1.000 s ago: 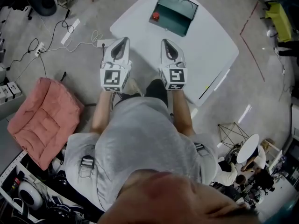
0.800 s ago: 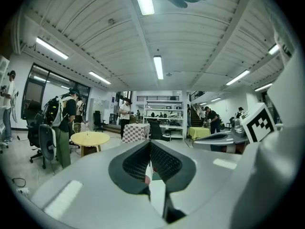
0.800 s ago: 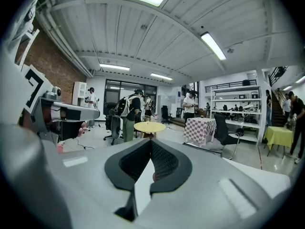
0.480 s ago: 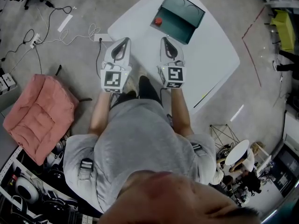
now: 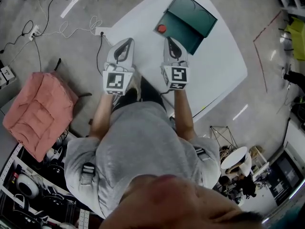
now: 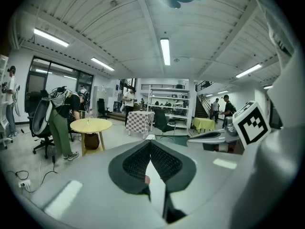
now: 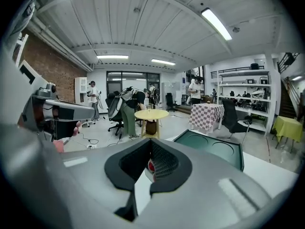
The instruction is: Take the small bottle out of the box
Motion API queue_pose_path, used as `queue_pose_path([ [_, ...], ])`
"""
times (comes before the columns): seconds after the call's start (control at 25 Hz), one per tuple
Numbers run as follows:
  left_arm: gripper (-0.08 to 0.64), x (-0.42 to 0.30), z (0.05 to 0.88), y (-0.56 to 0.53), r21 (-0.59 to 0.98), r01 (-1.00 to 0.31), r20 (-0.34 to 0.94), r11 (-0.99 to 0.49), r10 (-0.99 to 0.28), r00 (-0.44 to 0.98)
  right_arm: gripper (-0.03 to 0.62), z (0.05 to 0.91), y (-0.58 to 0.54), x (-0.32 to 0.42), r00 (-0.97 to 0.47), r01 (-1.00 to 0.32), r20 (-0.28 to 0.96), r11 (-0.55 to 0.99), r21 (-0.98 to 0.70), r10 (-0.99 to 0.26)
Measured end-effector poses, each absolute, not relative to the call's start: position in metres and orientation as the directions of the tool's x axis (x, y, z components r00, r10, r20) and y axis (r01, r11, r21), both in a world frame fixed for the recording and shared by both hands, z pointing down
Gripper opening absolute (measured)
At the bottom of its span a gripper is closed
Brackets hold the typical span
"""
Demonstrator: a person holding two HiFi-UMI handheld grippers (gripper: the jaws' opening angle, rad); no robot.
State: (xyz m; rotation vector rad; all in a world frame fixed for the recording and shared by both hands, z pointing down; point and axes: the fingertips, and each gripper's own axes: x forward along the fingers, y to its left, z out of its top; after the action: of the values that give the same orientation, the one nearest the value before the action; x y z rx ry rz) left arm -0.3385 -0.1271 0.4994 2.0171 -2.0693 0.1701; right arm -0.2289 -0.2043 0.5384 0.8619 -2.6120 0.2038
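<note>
An open dark green box (image 5: 188,20) stands on the white table (image 5: 214,66), its lid raised toward the far side. At the box's left end stands the small bottle with a red cap (image 5: 162,28). My right gripper (image 5: 170,39) is shut and empty, its tip just short of the box's near side. In the right gripper view the red cap (image 7: 150,165) shows through the jaws' gap and the box lid (image 7: 214,149) rises behind. My left gripper (image 5: 127,41) is shut and empty, at the table's near-left edge beside the right one.
A pink cushion (image 5: 40,113) lies on the floor to the left. Cables (image 5: 62,18) and a power strip trail near the table's left corner. Red tape (image 5: 264,56) marks the floor on the right. People stand by a round wooden table (image 6: 90,124) farther off.
Both grippers have moved slightly forward, so the box and bottle now lie closer to the right gripper's tip. Both stay shut, and the box has not moved.
</note>
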Motion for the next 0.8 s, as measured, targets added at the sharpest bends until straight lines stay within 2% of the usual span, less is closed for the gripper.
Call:
queue_pose_path([
  [0.32, 0.011, -0.342, 0.523, -0.149, 0.096, -0.995, 0.300, 0.039, -0.954, -0.009, 0.010, 0.572, -0.225, -0.239, -0.724, -0.591, 0.455, 0.807, -0.022, -0.518],
  [0.4, 0.011, -0.342, 0.526, -0.151, 0.095, -0.995, 0.308, 0.040, -0.951, -0.009, 0.073, 0.577, -0.225, -0.244, -0.730, -0.583, 0.462, 0.812, -0.035, -0.504],
  [0.6, 0.011, -0.343, 0.533, -0.154, 0.100, -0.994, 0.324, 0.046, -0.946, -0.011, 0.179, 0.592, -0.230, -0.251, -0.724, -0.581, 0.485, 0.812, -0.048, -0.490],
  [0.68, 0.011, -0.344, 0.535, -0.153, 0.100, -0.994, 0.330, 0.049, -0.944, -0.013, 0.204, 0.598, -0.232, -0.254, -0.718, -0.581, 0.499, 0.812, -0.046, -0.486],
  [0.8, 0.011, -0.346, 0.538, -0.152, 0.099, -0.994, 0.338, 0.053, -0.941, -0.017, 0.207, 0.604, -0.234, -0.260, -0.715, -0.574, 0.513, 0.818, -0.042, -0.475],
])
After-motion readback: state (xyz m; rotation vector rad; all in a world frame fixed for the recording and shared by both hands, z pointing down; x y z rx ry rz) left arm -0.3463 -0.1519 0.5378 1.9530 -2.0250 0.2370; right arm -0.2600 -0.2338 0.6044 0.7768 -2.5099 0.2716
